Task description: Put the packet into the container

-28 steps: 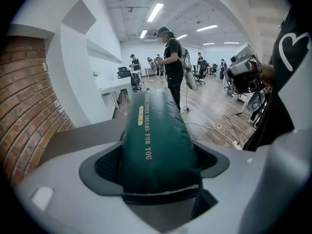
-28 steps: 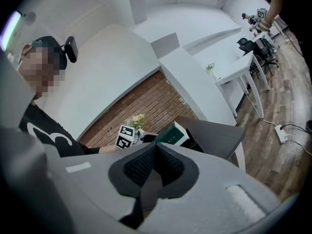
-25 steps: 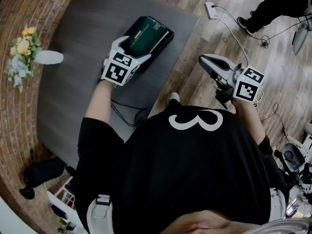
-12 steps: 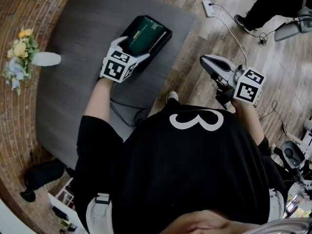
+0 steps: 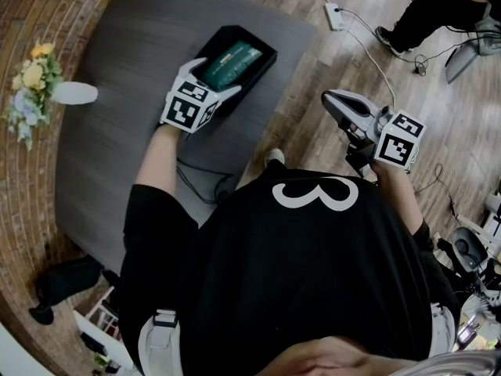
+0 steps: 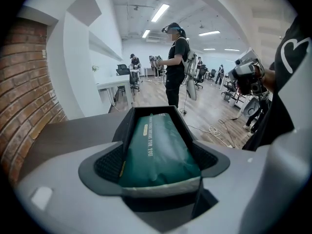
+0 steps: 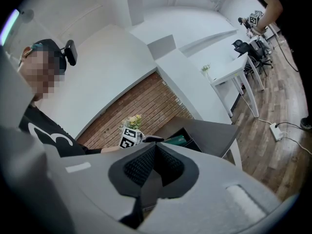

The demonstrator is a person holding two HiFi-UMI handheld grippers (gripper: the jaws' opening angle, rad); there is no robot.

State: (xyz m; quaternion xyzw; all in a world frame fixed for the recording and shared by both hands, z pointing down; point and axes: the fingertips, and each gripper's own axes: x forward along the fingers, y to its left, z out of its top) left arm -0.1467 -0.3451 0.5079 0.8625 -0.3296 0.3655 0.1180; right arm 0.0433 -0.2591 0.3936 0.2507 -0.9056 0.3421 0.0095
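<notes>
A dark green packet lies inside the long black container on the grey table. My left gripper is at the container's near end. Its jaws stand wide open on either side of the packet's near, white-seamed end. My right gripper hangs off the table's right side, over the wooden floor. It is shut with nothing in it. In the right gripper view the container and a green sliver of the packet show beyond the jaws.
A white vase of flowers lies at the table's left edge by the brick floor. A power strip and cables run over the wood floor on the right. Another person's leg is at the top right. A person stands beyond the table.
The packet has dropped from above the container's rim down into it and looks smaller in the head view. The left gripper stays at the near end. The right gripper barely moved.
</notes>
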